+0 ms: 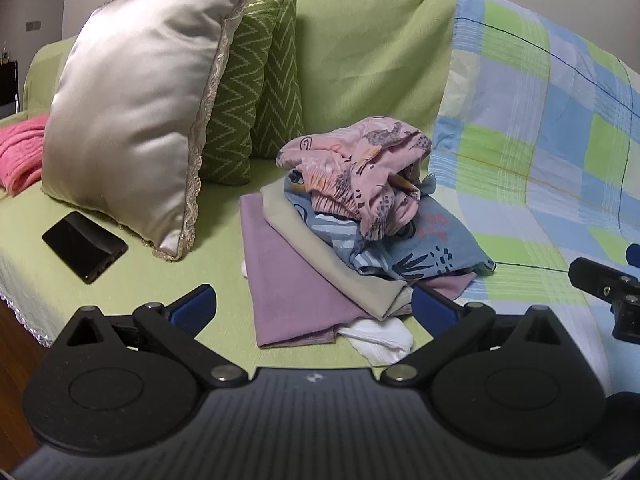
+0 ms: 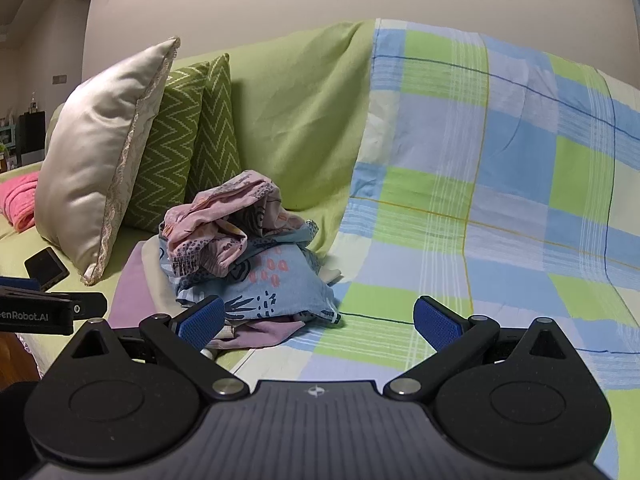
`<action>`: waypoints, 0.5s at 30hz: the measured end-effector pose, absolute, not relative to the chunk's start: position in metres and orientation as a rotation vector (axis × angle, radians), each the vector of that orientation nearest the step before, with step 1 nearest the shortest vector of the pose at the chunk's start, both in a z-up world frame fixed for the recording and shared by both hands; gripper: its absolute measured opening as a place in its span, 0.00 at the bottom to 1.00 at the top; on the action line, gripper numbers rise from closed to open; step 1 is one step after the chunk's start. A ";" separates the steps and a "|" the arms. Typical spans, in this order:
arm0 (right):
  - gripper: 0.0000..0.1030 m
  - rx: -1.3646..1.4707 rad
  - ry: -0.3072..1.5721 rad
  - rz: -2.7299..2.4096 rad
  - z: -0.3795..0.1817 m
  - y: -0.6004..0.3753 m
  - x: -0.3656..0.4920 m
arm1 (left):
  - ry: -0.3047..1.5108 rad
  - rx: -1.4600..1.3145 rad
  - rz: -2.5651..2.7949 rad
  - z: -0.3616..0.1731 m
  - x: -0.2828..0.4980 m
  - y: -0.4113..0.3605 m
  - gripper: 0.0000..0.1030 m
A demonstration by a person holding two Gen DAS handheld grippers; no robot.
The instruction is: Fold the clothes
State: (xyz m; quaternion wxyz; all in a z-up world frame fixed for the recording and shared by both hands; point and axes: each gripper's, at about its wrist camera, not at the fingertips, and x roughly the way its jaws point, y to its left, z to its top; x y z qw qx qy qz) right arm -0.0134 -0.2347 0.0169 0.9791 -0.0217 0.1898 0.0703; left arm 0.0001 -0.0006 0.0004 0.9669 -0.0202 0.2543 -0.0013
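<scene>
Writing: white letters "enRobot.AI" on the black body of the left gripper, at the left edge of the right wrist view; the start of the word is cut off by the frame. A small white emblem sits on each gripper's ribbed grey housing; too small to read.
Left gripper (image 1: 314, 306): low centre of the left wrist view, blue-padded fingers (image 1: 192, 306) spread wide, nothing between them; it hangs just before the pile.
Right gripper (image 2: 318, 320): low centre of the right wrist view, jaws wide apart and empty, over the checked blue, green and white cloth (image 2: 480, 200).
Clothes pile (image 1: 360, 216): centre of the left wrist view, on the light green sofa cover (image 1: 180, 272). On top lies a crumpled pink printed garment (image 1: 360, 168); under it a blue patterned garment (image 1: 404, 248), then a folded beige piece (image 1: 320, 256), a folded mauve piece (image 1: 288, 292) and a white piece (image 1: 380, 338) peeking out at the near edge.
Hidden: the lower layers show only their edges; what kind of garment each is cannot be told. The mauve piece's far side is covered.
Left of pile: a shiny cream satin cushion with lace trim (image 1: 132, 108) leans on two green zigzag cushions (image 1: 256, 92); a black flat phone-like slab (image 1: 84, 246) lies in front of it.
Far left: a pink fuzzy cloth (image 1: 20, 152), cut off by the edge.
</scene>
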 end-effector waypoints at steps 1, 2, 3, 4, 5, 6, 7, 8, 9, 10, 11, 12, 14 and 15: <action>1.00 -0.040 0.384 0.143 0.018 -0.235 -0.013 | 0.509 -0.037 0.000 0.001 0.000 -0.001 1.00; 1.00 -0.037 0.385 0.143 0.018 -0.235 -0.013 | 0.507 -0.032 0.005 0.002 0.001 -0.003 1.00; 1.00 -0.034 0.386 0.144 0.019 -0.235 -0.013 | 0.505 -0.025 0.010 0.003 0.002 -0.006 1.00; 1.00 -0.037 0.385 0.145 0.018 -0.235 -0.013 | 0.515 -0.040 0.014 0.001 0.003 -0.007 1.00; 1.00 -0.042 0.382 0.146 0.018 -0.235 -0.013 | 0.520 -0.048 0.012 0.001 0.003 -0.007 0.99; 1.00 -0.047 0.380 0.146 0.017 -0.235 -0.013 | 0.523 -0.053 0.008 0.001 0.003 -0.007 0.99; 1.00 -0.052 0.377 0.147 0.016 -0.235 -0.013 | 0.522 -0.064 0.004 0.000 0.003 -0.004 0.99; 1.00 -0.056 0.375 0.147 0.015 -0.235 -0.013 | 0.519 -0.076 -0.001 -0.002 0.003 0.000 0.99; 1.00 -0.061 0.372 0.148 0.015 -0.235 -0.013 | 0.517 -0.074 -0.002 -0.002 0.003 0.001 1.00; 1.00 -0.072 0.372 0.146 0.014 -0.232 -0.014 | 0.518 -0.068 -0.002 -0.002 0.003 0.000 1.00; 1.00 -0.084 0.372 0.144 0.012 -0.229 -0.015 | 0.521 -0.063 -0.002 -0.001 0.004 -0.001 1.00; 1.00 -0.079 0.378 0.143 0.013 -0.230 -0.012 | 0.523 -0.057 -0.002 0.000 0.005 -0.002 1.00; 1.00 -0.075 0.386 0.141 0.012 -0.230 -0.009 | 0.526 -0.050 -0.001 0.000 0.005 -0.003 1.00; 1.00 -0.083 0.387 0.140 0.011 -0.228 -0.010 | 0.526 -0.050 -0.001 0.000 0.005 -0.003 1.00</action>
